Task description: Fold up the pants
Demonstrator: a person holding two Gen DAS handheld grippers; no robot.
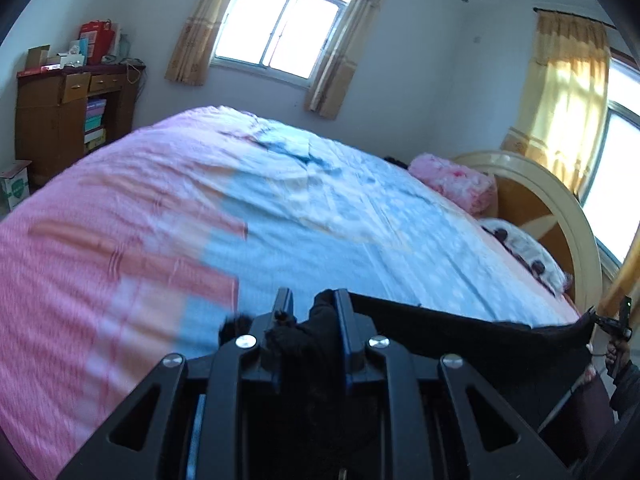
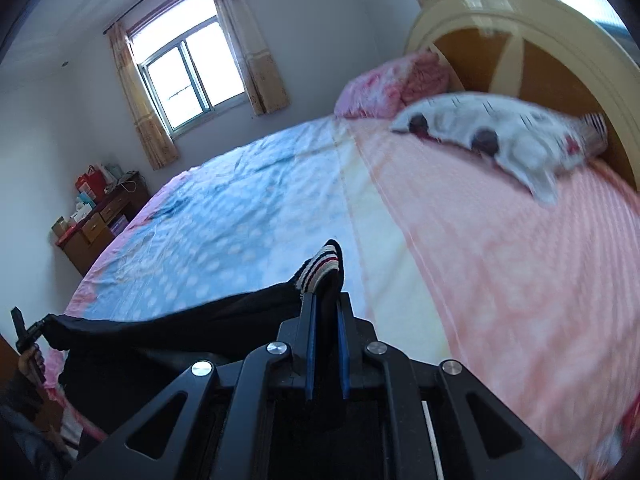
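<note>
Left gripper [image 1: 310, 304] and right gripper [image 2: 326, 304] stretch black pants [image 1: 460, 336] above bed [image 1: 320, 216].

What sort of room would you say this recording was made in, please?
Most likely a home bedroom: a large bed with a pink and blue cover, pillows against a curved headboard, curtained windows, and a wooden desk in the corner.

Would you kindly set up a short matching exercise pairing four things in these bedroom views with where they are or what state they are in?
Things:
1. black pants
2. striped cuff
3. pink pillow
4. wooden dresser

Places or states:
A. by the headboard
B. sticking out past the right hand-held gripper
C. against the far wall, boxes on top
D. stretched between both hand-held grippers over the bed

Pairs: 1-D, 2-B, 3-A, 4-C
</note>
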